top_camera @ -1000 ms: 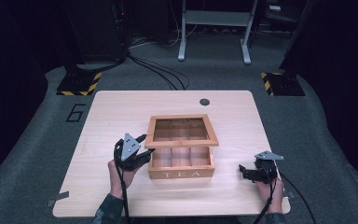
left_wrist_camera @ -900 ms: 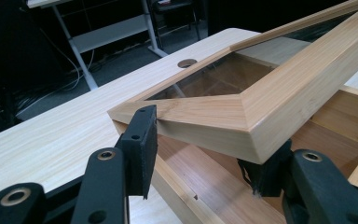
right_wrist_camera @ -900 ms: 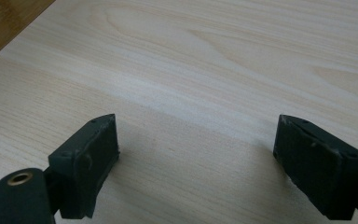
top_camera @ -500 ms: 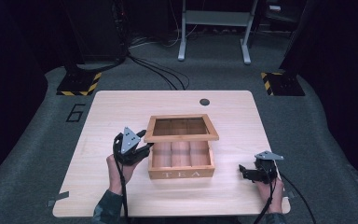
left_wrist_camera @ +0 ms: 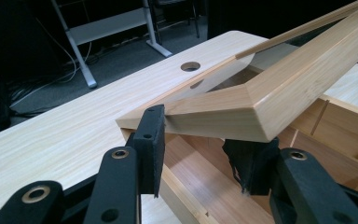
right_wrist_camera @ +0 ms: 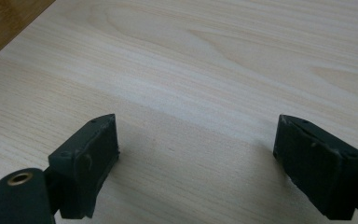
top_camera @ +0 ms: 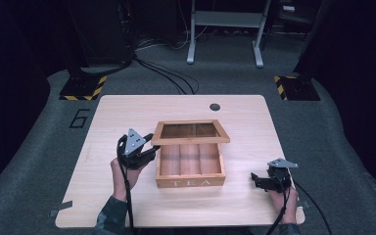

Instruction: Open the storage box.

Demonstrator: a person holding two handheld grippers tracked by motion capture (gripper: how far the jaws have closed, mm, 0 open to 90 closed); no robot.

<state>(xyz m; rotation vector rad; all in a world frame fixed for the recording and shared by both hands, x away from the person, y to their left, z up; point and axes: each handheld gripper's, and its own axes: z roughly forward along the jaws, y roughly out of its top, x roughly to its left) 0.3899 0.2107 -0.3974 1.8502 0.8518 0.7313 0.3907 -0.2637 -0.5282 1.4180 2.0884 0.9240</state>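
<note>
Box point(top_camera: 190, 169): wooden, marked TEA on its front wall, at mid-table point(top_camera: 127, 110); three compartments visible, nothing seen in them.
Lid point(top_camera: 190, 132): wood frame with clear pane, hinged at the box's rear, raised part-way and tilted (front edge up).
Left gripper point(top_camera: 144, 152): at the box's left side, jaws around the lid's front-left corner; in the left gripper view one jaw lies against the frame's outer face and the other sits under the frame, closed on the lid.
Right gripper point(top_camera: 259, 180): right of the box, apart from it, low over bare table; jaws spread wide, nothing between them.
Hole point(top_camera: 215, 106): round, behind the box, near the table's far edge.
</note>
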